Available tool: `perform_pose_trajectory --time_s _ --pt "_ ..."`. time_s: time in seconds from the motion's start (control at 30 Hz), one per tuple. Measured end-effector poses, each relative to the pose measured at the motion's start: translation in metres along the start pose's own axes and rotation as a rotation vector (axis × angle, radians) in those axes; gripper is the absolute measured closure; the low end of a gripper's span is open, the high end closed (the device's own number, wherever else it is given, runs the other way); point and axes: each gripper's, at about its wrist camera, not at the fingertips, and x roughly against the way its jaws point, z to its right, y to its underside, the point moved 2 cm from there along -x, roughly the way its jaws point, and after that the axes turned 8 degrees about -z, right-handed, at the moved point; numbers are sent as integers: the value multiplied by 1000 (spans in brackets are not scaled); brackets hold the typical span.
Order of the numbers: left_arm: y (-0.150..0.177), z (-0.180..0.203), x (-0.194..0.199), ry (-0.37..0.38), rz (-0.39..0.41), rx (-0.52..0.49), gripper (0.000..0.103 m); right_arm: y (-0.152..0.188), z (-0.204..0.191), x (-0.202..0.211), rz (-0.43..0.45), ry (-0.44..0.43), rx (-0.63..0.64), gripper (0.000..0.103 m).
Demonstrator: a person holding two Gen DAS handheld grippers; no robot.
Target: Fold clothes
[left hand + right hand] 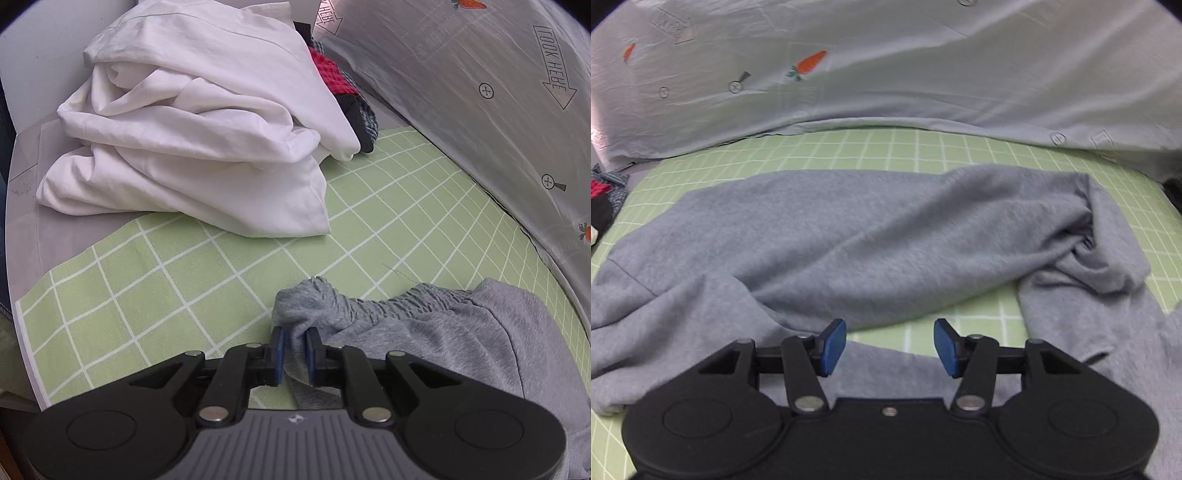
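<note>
Green mat (155, 295), white grid lines. On it: heather-grey sweatpants (849, 240). Past the mat's far corner: plain white heap (207, 122); red-and-dark checked cloth (332, 74) behind it. Along the mat's far edge: pale grey sheet (480, 92), orange carrots, outlined arrows. Gripper pads (833, 347) blue, frames black.

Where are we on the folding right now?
Done: nothing looks folded; the white garment lies crumpled on the green checked mat. In hand: the left tongs pinch the grey sweatpants by a waistband corner; the right tongs are open above them. Left: fold both.
</note>
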Motion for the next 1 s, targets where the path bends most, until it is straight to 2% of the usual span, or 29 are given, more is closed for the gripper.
perform_pose_trajectory --time_s 0.2,0.37,0.47,0.6,0.73,0.8,0.83,0.9,0.93,0.97,1.0 --pt "8 7 -13 -7 -41 -31 80 33 85 10 -34 182 -207 48" --pt "11 10 -18 -15 -53 -45 76 62 144 26 -40 292 -417 39" --pt "11 12 -18 -18 -53 -56 74 76 176 35 -20 329 -544 33" --pt "9 14 -19 -14 -51 -64 66 89 212 46 9 393 -666 33" --pt "7 16 -21 -19 -47 -42 64 108 247 52 22 429 -800 33" --pt "6 16 -21 -20 -45 -33 64 116 259 52 17 418 -836 40" --pt "5 16 -22 -21 -44 -28 66 119 263 51 10 401 -846 52" --pt "4 17 -22 -25 -40 -26 69 121 266 52 13 370 -843 68" --pt "4 18 -22 -26 -36 -20 84 120 268 52 14 353 -841 81" --pt "3 18 -23 -23 -35 -12 93 119 270 51 12 334 -841 101" --pt "2 18 -23 -19 -35 0 97 116 272 51 16 328 -839 101"
